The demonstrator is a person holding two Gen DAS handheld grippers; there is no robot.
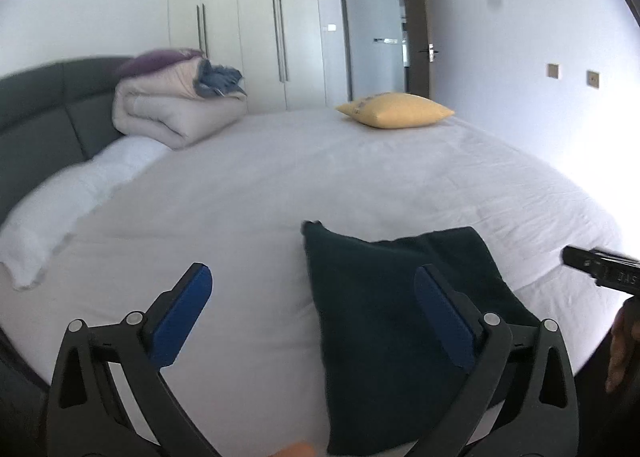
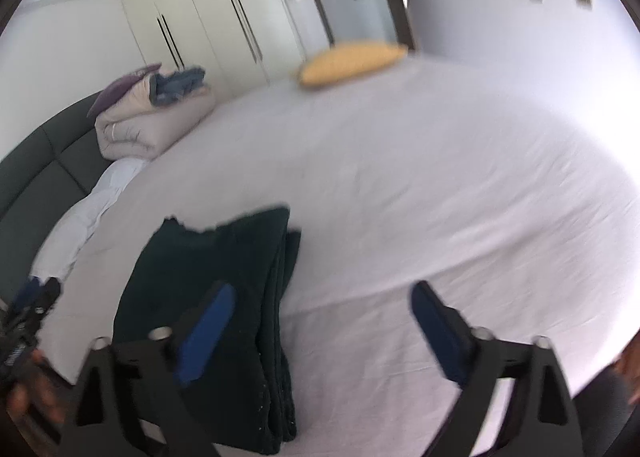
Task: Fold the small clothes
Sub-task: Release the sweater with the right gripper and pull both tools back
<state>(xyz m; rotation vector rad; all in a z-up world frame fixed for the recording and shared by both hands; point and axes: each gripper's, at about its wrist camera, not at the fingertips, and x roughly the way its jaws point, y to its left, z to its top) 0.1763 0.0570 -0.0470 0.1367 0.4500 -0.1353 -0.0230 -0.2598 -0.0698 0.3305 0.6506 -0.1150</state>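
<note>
A dark green garment (image 1: 392,321) lies folded into a thick rectangle on the white bed sheet (image 1: 280,185). In the left wrist view my left gripper (image 1: 312,293) hangs above the bed, open wide; its right blue pad is over the garment, its left pad over bare sheet, nothing between them. In the right wrist view the same folded garment (image 2: 224,277) shows stacked layers along its right edge. My right gripper (image 2: 324,309) is open wide above the sheet, its left pad over the garment. Neither gripper touches the cloth.
A yellow pillow (image 1: 394,110) lies at the far side of the bed. A rolled beige duvet (image 1: 172,109) with blue clothes on top sits by the grey headboard (image 1: 36,113). A white pillow (image 1: 68,193) is at left. Wardrobe and an open door stand behind.
</note>
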